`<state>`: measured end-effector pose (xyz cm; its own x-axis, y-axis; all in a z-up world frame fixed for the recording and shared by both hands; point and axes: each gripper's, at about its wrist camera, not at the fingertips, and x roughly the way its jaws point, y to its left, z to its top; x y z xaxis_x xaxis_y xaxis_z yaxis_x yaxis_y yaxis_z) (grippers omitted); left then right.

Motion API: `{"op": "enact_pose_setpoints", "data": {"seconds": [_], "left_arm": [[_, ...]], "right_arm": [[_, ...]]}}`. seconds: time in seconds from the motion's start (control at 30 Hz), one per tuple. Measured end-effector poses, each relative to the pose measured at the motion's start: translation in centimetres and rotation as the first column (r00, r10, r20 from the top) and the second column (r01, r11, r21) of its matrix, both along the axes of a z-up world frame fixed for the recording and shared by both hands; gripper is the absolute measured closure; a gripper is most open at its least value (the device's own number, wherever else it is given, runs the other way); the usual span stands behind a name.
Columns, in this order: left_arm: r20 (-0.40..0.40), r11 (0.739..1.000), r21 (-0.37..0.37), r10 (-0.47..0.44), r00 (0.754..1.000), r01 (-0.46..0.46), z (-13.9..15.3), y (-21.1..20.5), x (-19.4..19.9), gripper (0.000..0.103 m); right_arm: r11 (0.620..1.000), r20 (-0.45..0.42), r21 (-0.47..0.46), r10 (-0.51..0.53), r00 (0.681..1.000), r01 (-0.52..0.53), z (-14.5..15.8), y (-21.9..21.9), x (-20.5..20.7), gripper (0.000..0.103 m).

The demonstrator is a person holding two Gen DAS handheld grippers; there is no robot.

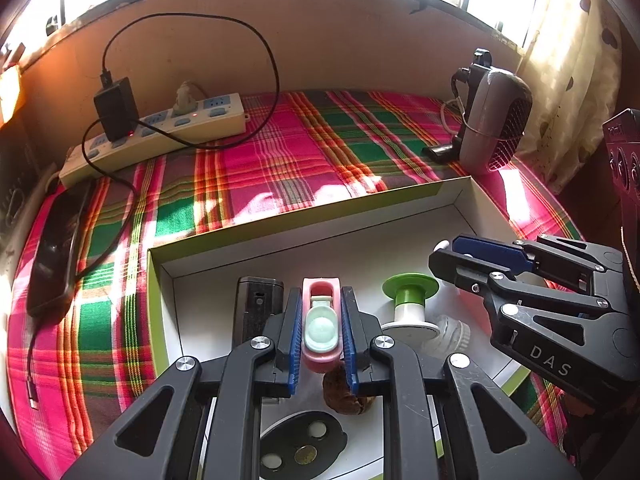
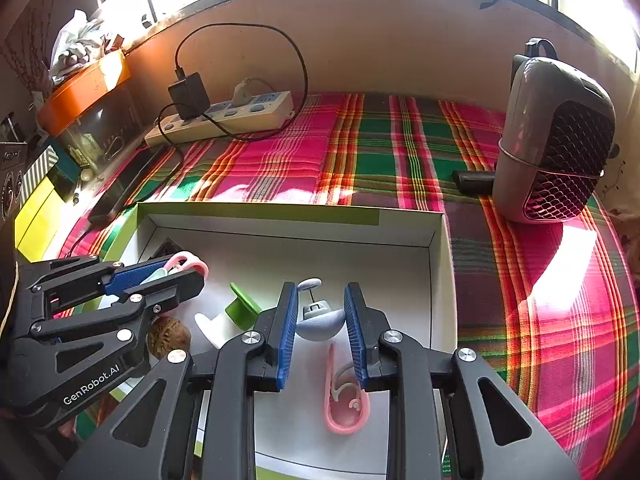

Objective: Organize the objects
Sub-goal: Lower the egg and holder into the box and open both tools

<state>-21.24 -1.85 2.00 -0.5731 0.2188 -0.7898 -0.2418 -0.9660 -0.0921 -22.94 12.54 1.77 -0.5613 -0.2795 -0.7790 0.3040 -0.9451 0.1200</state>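
Note:
A shallow box (image 1: 304, 222) with a white inside and a green rim lies on the plaid cloth. My left gripper (image 1: 321, 294) is shut on a pink and mint clip (image 1: 320, 322), held just above the box floor; the right wrist view shows that gripper (image 2: 192, 268) at the left. My right gripper (image 2: 321, 288) is shut on a small grey hook-shaped piece (image 2: 320, 322) over the box (image 2: 280, 216). In the left wrist view the right gripper (image 1: 444, 250) reaches in from the right. A second pink clip (image 2: 346, 400) lies on the box floor beneath the right gripper.
The box also holds a green and white spool (image 1: 408, 300), a brown walnut-like ball (image 1: 340, 398), a black block (image 1: 256, 308) and a black oval piece (image 1: 300, 448). On the cloth behind are a power strip (image 1: 160, 132), a dark phone (image 1: 56, 248) and a grey heater (image 2: 556, 140).

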Motion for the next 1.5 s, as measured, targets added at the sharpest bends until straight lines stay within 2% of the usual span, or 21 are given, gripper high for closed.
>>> {"op": "enact_pose_setpoints", "data": {"seconds": [0.37, 0.77, 0.9, 1.17, 1.23, 1.3, 1.5], "left_arm": [[0.031, 1.000, -0.016, -0.006, 0.999, 0.006, -1.2, 0.2, -0.6, 0.087], [0.032, 1.000, -0.019, -0.004, 0.999, 0.005, -1.0, 0.4, -0.3, 0.087], [0.026, 1.000, -0.016, -0.005, 1.000, 0.006, -0.8, 0.3, -0.1, 0.083], [0.011, 1.000, -0.013, -0.004, 1.000, 0.005, -0.2, 0.3, 0.4, 0.079], [0.007, 1.000, -0.015, -0.004, 1.000, 0.004, -0.1, 0.3, 0.6, 0.078], [-0.002, 1.000, -0.010, 0.002, 1.000, -0.002, 0.2, 0.1, 0.8, 0.078], [-0.044, 1.000, 0.005, 0.018, 0.999, -0.018, 1.7, -0.6, 2.7, 0.078]], "right_arm": [[1.000, 0.013, -0.002, -0.001, 1.000, 0.001, -0.5, 0.0, -0.2, 0.078], [1.000, 0.013, -0.004, -0.005, 1.000, 0.005, -0.4, -0.1, -0.2, 0.078], [1.000, 0.012, -0.003, -0.004, 1.000, 0.004, -0.4, -0.1, -0.1, 0.077], [1.000, -0.001, -0.002, -0.010, 1.000, 0.010, 0.0, -0.1, 0.4, 0.074], [1.000, -0.006, -0.003, -0.013, 1.000, 0.013, 0.2, -0.1, 0.5, 0.067], [1.000, -0.013, -0.007, -0.020, 1.000, 0.020, 0.6, 0.0, 0.8, 0.065], [1.000, -0.054, -0.013, -0.026, 0.998, 0.025, 2.0, 0.2, 2.3, 0.064]]}}
